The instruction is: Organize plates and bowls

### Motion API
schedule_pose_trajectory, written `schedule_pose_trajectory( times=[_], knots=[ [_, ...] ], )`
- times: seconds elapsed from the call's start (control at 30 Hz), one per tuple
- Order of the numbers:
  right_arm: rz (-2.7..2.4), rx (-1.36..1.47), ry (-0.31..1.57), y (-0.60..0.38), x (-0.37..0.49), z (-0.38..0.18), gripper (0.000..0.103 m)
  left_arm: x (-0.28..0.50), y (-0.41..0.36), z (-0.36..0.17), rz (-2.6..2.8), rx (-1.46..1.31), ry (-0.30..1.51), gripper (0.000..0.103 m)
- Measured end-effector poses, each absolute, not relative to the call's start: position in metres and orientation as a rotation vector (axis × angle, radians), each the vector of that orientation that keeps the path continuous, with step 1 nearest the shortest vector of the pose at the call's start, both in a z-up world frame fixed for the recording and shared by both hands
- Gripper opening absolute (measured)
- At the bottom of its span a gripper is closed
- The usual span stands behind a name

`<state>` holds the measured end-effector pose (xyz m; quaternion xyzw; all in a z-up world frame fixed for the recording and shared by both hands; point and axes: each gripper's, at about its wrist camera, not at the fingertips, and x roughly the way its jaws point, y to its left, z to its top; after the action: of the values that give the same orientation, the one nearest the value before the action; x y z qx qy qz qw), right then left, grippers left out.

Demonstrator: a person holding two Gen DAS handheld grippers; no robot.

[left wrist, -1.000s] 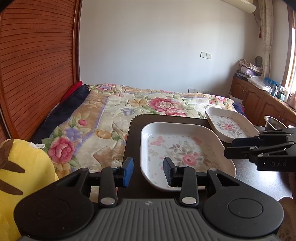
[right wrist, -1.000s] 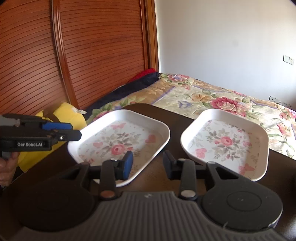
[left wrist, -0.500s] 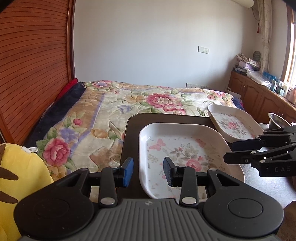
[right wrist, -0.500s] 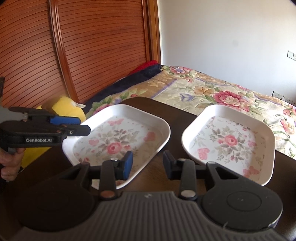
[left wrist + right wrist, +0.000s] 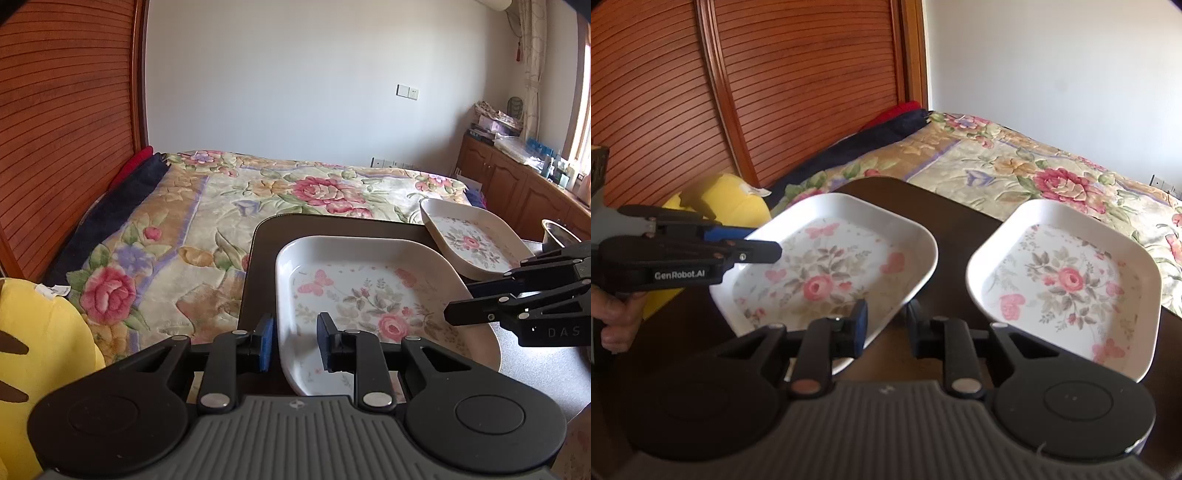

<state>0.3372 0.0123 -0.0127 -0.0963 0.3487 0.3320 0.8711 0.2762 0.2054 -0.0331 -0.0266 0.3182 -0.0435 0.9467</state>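
Looking along the left wrist view: left gripper point(image 5: 294, 342) jaws spread, straddling the near-left rim of the near plate point(image 5: 373, 295), blue pad outside the rim, other pad over the plate's inside; can't tell if either touches. Near plate sits on the dark table point(image 5: 266, 254), front-left area. Second plate point(image 5: 469, 240) lies behind it to the right, rims close. Right gripper point(image 5: 458, 312) enters from the right over the near plate's right edge. Metal bowl point(image 5: 554, 230) partly visible at far right.

Right wrist view: right gripper point(image 5: 886, 326) jaws spread, straddling the left plate's point(image 5: 827, 273) near-right rim, not pinching. Second plate point(image 5: 1067, 284) beside it, apart. Left gripper point(image 5: 768, 249) at that plate's left corner, a hand point(image 5: 617, 317) holding it. Floral bed point(image 5: 1015, 162) behind.
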Motion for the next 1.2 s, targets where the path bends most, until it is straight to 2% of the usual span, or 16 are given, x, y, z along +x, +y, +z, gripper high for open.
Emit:
schedule_pose_trajectory(
  times=[0.23, 0.47, 0.73, 1.2],
  knots=[
    [0.69, -0.2, 0.739, 0.013, 0.337, -0.014, 0.024, 0.275, 0.206, -0.033, -0.079, -0.061, 0.645, 0.017],
    [0.688, -0.169, 0.753, 0.011, 0.334, -0.014, 0.022, 0.268, 0.205, -0.028, -0.065, -0.067, 0.643, 0.017],
    [0.664, -0.1, 0.734, 0.004, 0.323, -0.009, 0.014, 0.245, 0.2, -0.013, -0.055, -0.084, 0.581, 0.017],
    [0.667, -0.001, 0.658, -0.032, 0.292, 0.025, 0.011, 0.201, 0.172, 0.024, -0.059, -0.083, 0.525, 0.017]
  ],
)
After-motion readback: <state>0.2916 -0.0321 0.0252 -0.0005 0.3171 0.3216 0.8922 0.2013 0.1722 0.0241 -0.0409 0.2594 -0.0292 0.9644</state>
